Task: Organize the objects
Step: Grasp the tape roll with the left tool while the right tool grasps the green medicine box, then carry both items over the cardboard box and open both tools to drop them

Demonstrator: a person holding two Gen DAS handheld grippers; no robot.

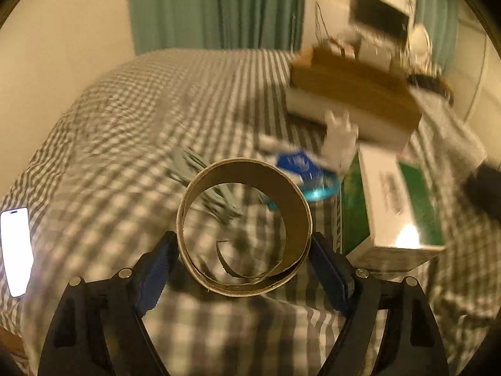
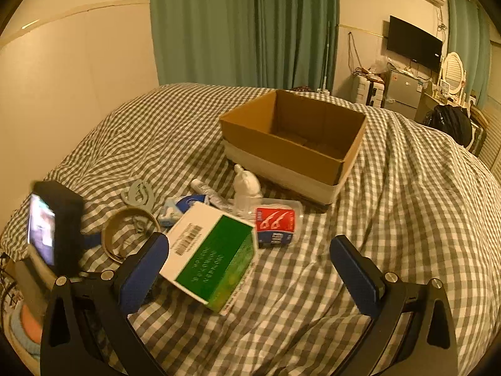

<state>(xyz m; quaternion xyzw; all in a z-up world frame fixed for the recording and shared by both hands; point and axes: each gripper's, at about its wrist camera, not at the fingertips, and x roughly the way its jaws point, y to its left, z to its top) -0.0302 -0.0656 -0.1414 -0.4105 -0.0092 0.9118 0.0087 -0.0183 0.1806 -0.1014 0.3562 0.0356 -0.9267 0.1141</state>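
On the bed (image 2: 391,219), checked grey-and-white cover, a scatter of small items lies in front of an open cardboard box (image 2: 294,138). Box sits toward the far middle of the bed, flaps up, inside bare as far as the right wrist view shows.

Left tool (image 1: 244,250): closed on a cardboard tape ring (image 1: 244,228), one pad against each side of the ring. Ring stands on edge, its hollow facing the camera, a loose strip curling inside it. Left wrist view is motion-blurred; whether the ring is touching the cover I cannot tell.

Right tool (image 2: 250,266): jaws spread wide, nothing between them. It hangs over the near part of the bed, with the green-and-white carton (image 2: 213,257) lying just ahead of its left finger, tilted, barcode panel up.

Beyond the carton, near the box front: a white figurine (image 2: 247,188) upright; a red-and-blue packet (image 2: 275,225) just right of it on a clear wrapper; a white tube (image 2: 206,192) lying flat; a blue-labelled item (image 2: 188,205), too blurred to name. Grey plastic hangers (image 2: 139,192) lie left of these, behind the ring.

Left wrist view also shows a phone (image 1: 15,250), screen lit, on the cover at far left. Green curtains (image 2: 244,25) hang behind the bed.
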